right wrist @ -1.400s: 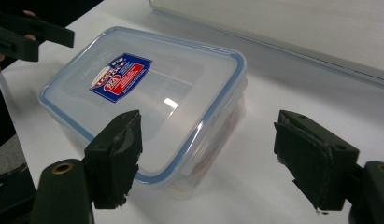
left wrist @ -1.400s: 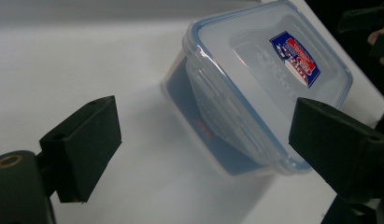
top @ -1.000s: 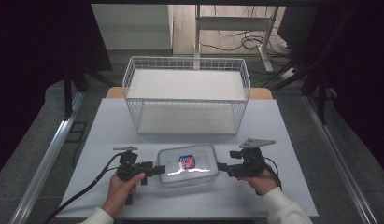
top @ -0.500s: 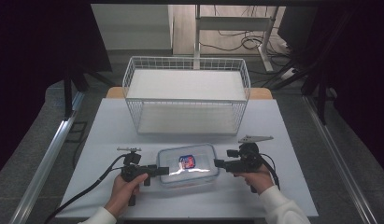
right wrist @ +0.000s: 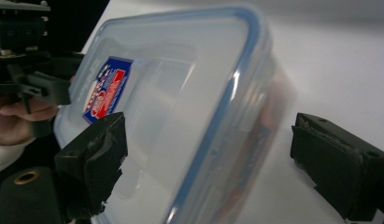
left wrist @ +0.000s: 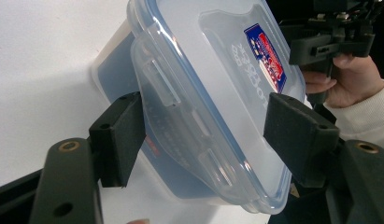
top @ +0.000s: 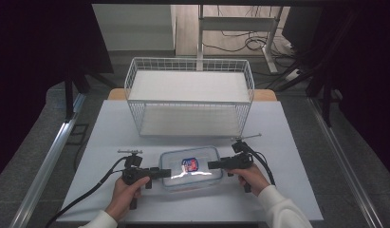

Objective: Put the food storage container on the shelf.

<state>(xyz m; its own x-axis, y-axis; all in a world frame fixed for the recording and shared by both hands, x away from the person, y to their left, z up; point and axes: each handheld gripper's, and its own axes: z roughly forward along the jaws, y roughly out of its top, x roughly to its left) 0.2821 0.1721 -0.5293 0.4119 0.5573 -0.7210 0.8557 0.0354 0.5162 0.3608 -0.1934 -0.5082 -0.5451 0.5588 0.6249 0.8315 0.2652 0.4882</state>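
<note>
High view: a person is working a clear lidded box (top: 191, 167) at the table's (top: 297, 142) near edge. Left gripper (top: 160, 173) has just been closing, jaws half-spread around the left end latch, pads not yet pressing. Right gripper (top: 212, 165) has been opening, jaws wide, straddling the right end. Likely light, stiff and slick; the end flaps are looking the surest hold. Basket (top: 190, 96) is standing behind, leaving open room at both sides.
</note>
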